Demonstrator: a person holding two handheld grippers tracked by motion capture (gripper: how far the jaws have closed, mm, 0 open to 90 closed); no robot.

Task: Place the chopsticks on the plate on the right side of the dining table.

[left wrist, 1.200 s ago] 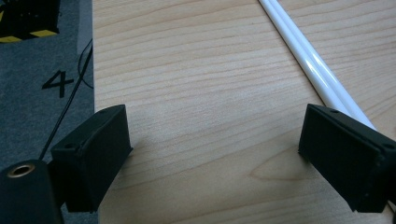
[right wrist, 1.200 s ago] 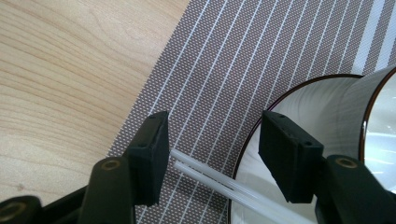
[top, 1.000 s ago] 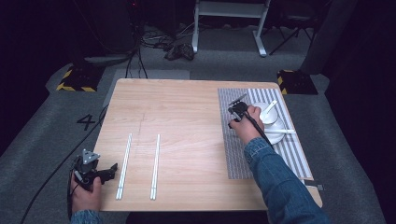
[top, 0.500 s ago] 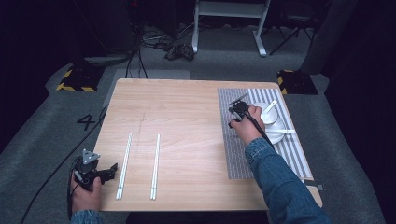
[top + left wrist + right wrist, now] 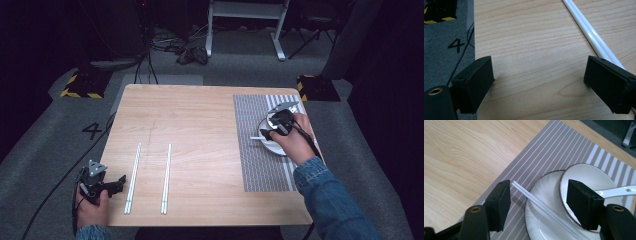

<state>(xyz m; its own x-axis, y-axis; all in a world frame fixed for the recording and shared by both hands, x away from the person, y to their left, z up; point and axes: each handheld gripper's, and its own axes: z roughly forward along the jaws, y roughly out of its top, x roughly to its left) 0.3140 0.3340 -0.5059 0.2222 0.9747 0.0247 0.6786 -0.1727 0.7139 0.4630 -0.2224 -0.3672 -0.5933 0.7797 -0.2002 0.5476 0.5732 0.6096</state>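
High view: wooden table (image 5: pixel 200 130); two pairs of white chopsticks — one pair (image 5: pixel 133 177) nearest the left gripper (image 5: pixel 114 186), a second pair (image 5: pixel 166 177) just right of it, both lying lengthwise near the front edge. Striped grey placemat (image 5: pixel 260 165) at right carries a white plate (image 5: pixel 267 145), with the right gripper (image 5: pixel 267 131) above it. Left gripper view: jaws wide apart, nothing between them, low over bare wood; the chopsticks (image 5: pixel 586 30) run diagonally just beside the right-hand jaw. Right gripper view: jaws spread and empty, straddling a third chopstick pair (image 5: pixel 534 200) that rests across the ribbed plate (image 5: pixel 544 220), tips over the placemat (image 5: pixel 544 152); small bowl (image 5: pixel 589 180) with white spoon (image 5: pixel 616 191) behind. Handling note — centre both sticks between the pads before closing, lest one slip free.
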